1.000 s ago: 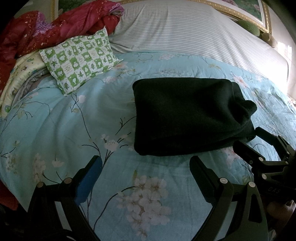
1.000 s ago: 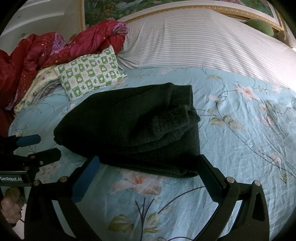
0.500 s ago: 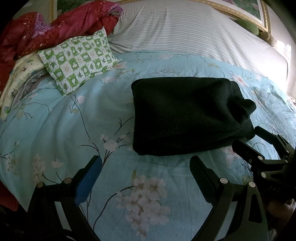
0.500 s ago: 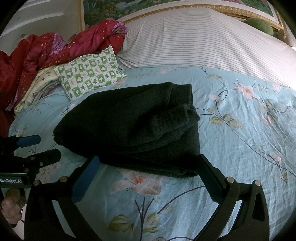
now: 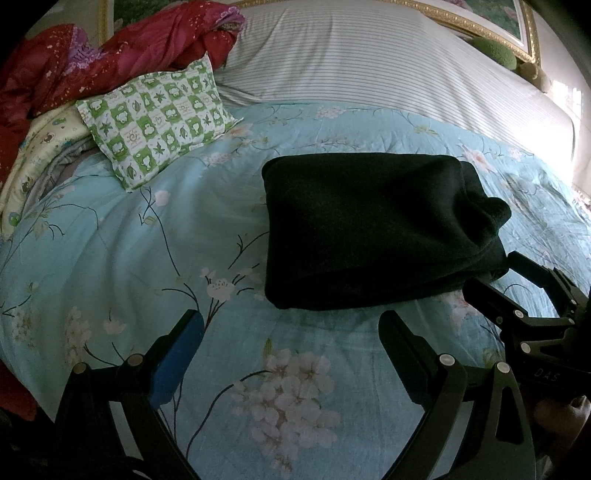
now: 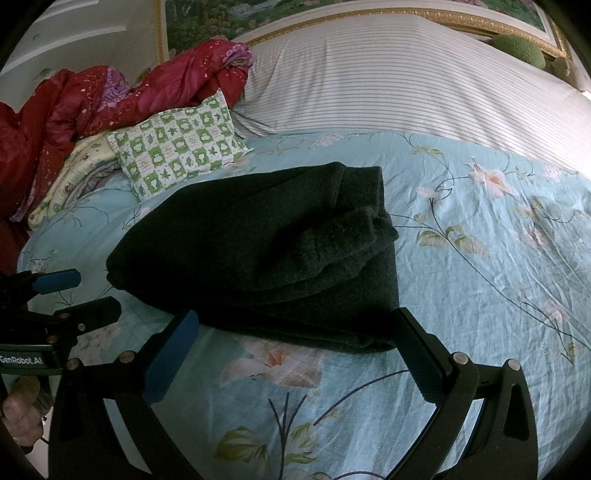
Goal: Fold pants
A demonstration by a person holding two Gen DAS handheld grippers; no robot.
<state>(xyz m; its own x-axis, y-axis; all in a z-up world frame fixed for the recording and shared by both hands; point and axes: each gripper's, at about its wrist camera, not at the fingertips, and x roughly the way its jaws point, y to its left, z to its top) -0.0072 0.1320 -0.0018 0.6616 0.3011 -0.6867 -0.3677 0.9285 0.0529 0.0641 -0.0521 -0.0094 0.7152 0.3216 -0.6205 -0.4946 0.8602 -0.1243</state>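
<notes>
Dark pants (image 5: 373,229) lie folded into a thick rectangle on the light blue floral bedspread (image 5: 147,258); they also show in the right wrist view (image 6: 258,254), with stacked layers at their right end. My left gripper (image 5: 291,332) is open and empty, just in front of the pants' near edge. My right gripper (image 6: 295,328) is open and empty, its fingertips at the pants' near edge. The right gripper shows at the right of the left wrist view (image 5: 517,288), and the left gripper at the left of the right wrist view (image 6: 74,291).
A green-and-white checked pillow (image 5: 155,118) lies at the back left, beside a red quilt (image 5: 110,48) and a pale patterned cloth (image 5: 33,147). A striped white sheet (image 5: 369,62) covers the back of the bed. A gold picture frame (image 6: 369,14) is behind.
Almost nothing has changed. Both grippers stay open at the pants' near edge, with only a slight drift of the views.
</notes>
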